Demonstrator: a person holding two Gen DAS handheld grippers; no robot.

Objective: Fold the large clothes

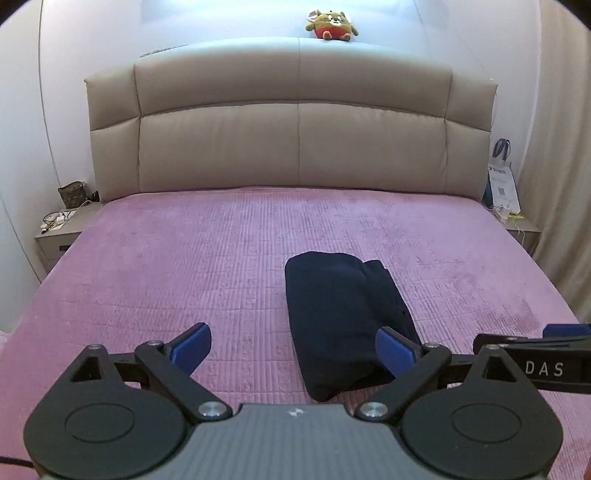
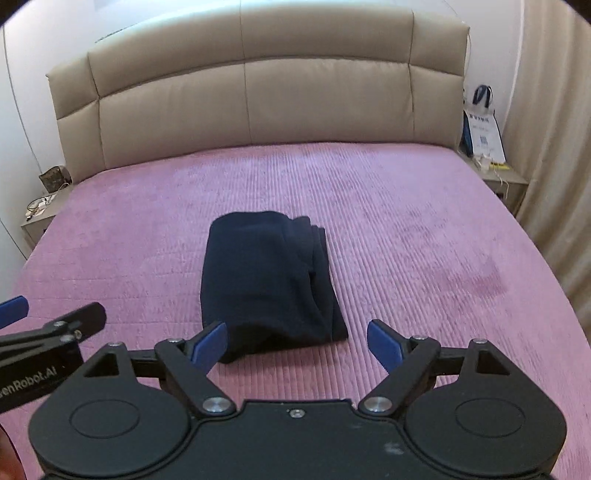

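A dark navy garment (image 1: 340, 314) lies folded into a compact bundle on the pink bedspread (image 1: 184, 266); it also shows in the right wrist view (image 2: 266, 280). My left gripper (image 1: 293, 349) is open and empty, hovering just in front of the bundle's near end, its right blue pad (image 1: 395, 349) in front of the cloth. My right gripper (image 2: 297, 345) is open and empty, its left pad (image 2: 210, 345) in front of the bundle's near left corner. Each gripper shows at the edge of the other's view.
A beige padded headboard (image 1: 295, 129) stands at the far end, with a plush toy (image 1: 330, 24) on top. Nightstands stand on both sides: the left one (image 1: 61, 232) with a basket and cables, the right one (image 2: 506, 177) with a white bag (image 2: 484, 127). A curtain (image 2: 554, 147) hangs at right.
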